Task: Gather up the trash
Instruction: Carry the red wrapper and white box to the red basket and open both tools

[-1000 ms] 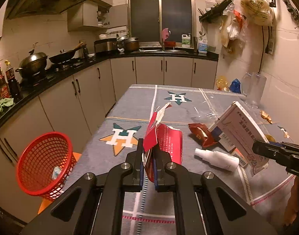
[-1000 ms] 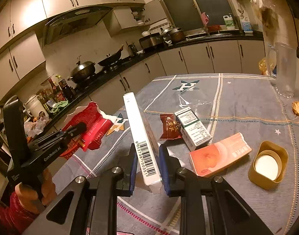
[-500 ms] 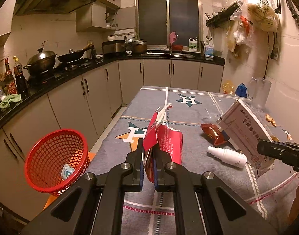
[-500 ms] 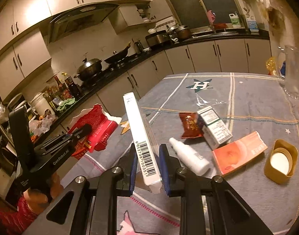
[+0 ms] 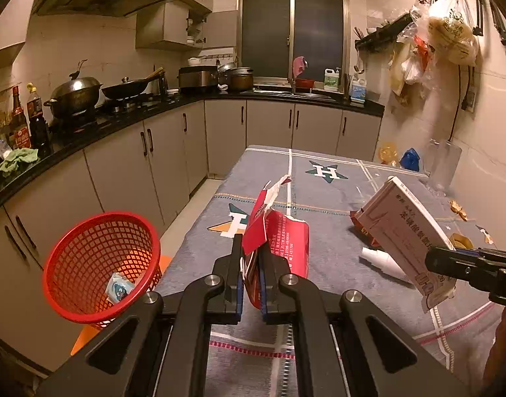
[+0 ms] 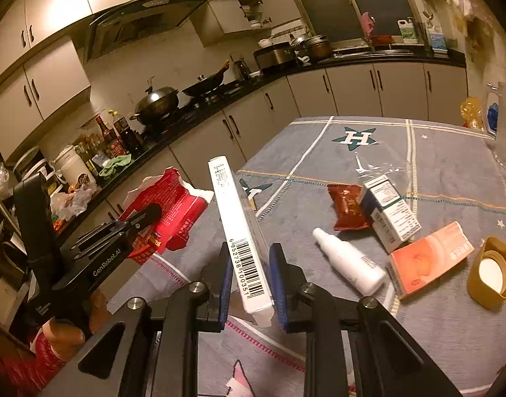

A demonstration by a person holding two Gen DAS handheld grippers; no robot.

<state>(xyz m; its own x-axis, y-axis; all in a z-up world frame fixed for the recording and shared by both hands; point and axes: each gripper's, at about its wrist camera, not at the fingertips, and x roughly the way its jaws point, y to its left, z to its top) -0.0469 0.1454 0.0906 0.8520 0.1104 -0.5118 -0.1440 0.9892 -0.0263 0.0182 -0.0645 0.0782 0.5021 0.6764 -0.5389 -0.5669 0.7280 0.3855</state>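
My left gripper (image 5: 251, 276) is shut on a torn red wrapper (image 5: 279, 240) and holds it above the table's near left corner; the wrapper also shows in the right wrist view (image 6: 173, 205). My right gripper (image 6: 251, 284) is shut on a flat white box (image 6: 243, 241) with a barcode, held upright above the table; it also shows in the left wrist view (image 5: 408, 235). A red mesh basket (image 5: 100, 264) stands on the floor left of the table with a small packet (image 5: 118, 291) inside.
On the grey star-print tablecloth (image 6: 319, 152) lie a white spray bottle (image 6: 348, 261), a brown snack packet (image 6: 348, 208), a white carton (image 6: 390, 211), an orange box (image 6: 428, 261) and a yellow lid (image 6: 492, 271). A glass jug (image 5: 443, 165) stands by the wall. Kitchen cabinets (image 5: 153, 158) run along the left.
Both grippers have drawn back toward the table's near edge with their loads. The red basket now looms larger and closer to my left gripper.
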